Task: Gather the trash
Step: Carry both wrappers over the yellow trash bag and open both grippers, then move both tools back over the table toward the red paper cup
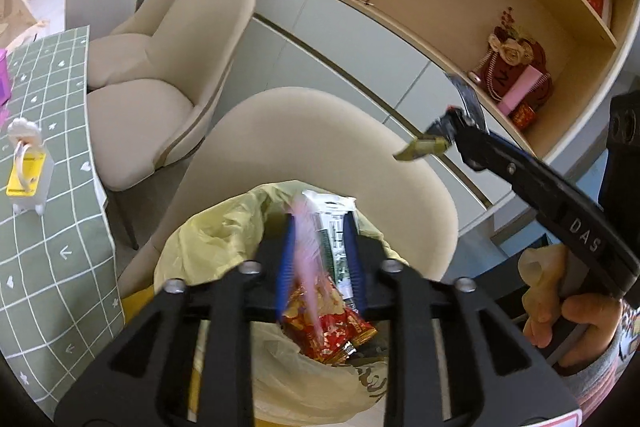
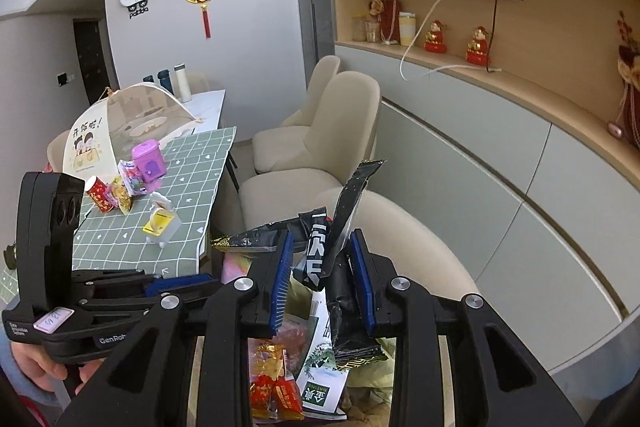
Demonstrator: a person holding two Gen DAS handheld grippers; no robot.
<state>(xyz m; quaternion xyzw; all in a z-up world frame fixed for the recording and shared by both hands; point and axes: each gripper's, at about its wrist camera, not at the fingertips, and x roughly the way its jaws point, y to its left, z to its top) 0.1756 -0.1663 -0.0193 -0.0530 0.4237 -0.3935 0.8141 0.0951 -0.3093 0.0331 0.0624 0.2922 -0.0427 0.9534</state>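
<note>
In the left wrist view my left gripper [image 1: 319, 217] hangs over a bin lined with a yellow bag [image 1: 208, 239]. Its blue pads stand apart. Loose between them are a blurred pink wrapper [image 1: 306, 251], a white and green wrapper [image 1: 334, 223] and a red wrapper [image 1: 328, 331]. In the right wrist view my right gripper [image 2: 321, 235] is shut on a crumpled black wrapper [image 2: 348, 211] that sticks up past the fingertips. The white and green wrapper [image 2: 322, 383] and red wrapper [image 2: 276, 395] show below it. The right gripper [image 1: 448, 131] also shows at the left wrist view's right edge.
A beige chair [image 1: 320, 131] stands just behind the bin, with two more chairs [image 1: 168, 67] beyond. The table with a green checked cloth [image 2: 192, 167] carries a red can [image 2: 98, 195], wrappers [image 2: 128, 183], a purple mini bin [image 2: 149, 161] and a white holder [image 2: 160, 223]. Cabinets run along the right.
</note>
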